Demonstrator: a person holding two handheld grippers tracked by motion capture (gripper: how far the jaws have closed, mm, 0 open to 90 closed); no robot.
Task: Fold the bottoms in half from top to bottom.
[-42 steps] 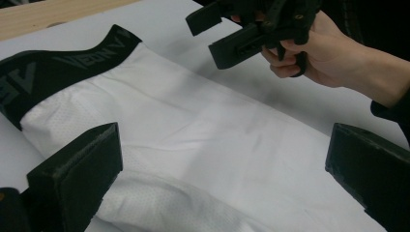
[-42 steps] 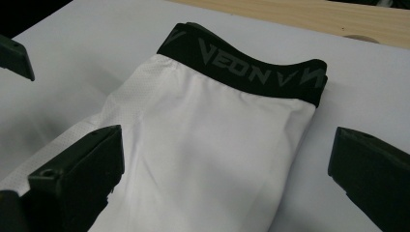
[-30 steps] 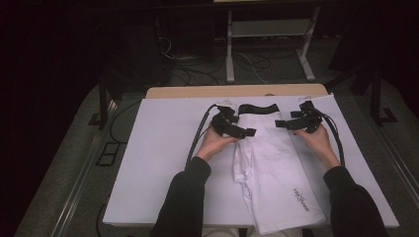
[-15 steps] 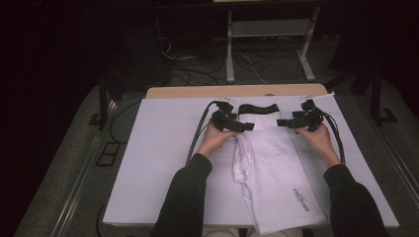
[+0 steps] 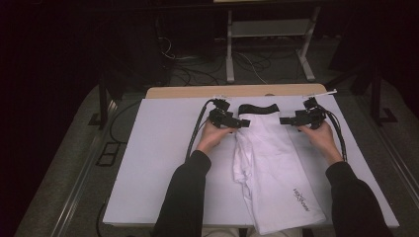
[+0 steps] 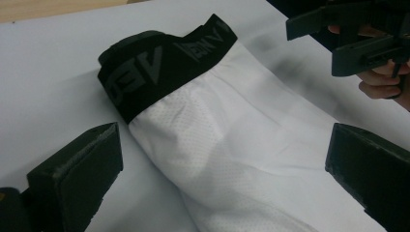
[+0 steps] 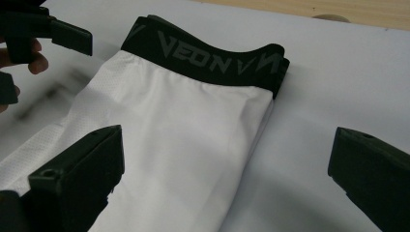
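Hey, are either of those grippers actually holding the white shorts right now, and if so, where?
Nothing is held. The left gripper and right gripper both have their jaws wide open, poised on either side of the white shorts just below the black waistband.

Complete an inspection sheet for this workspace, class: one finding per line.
Surface: white sheet over a wooden table.
Job's things: white garment lying folded lengthwise, its black waistband at the far end.
Clutter: nothing seen.
Grippers: left gripper and right gripper both open, at either side of the waistband, holding nothing.
Cables: a black cable trails from each gripper.
Surroundings: dark floor, loose wires, metal stand behind.
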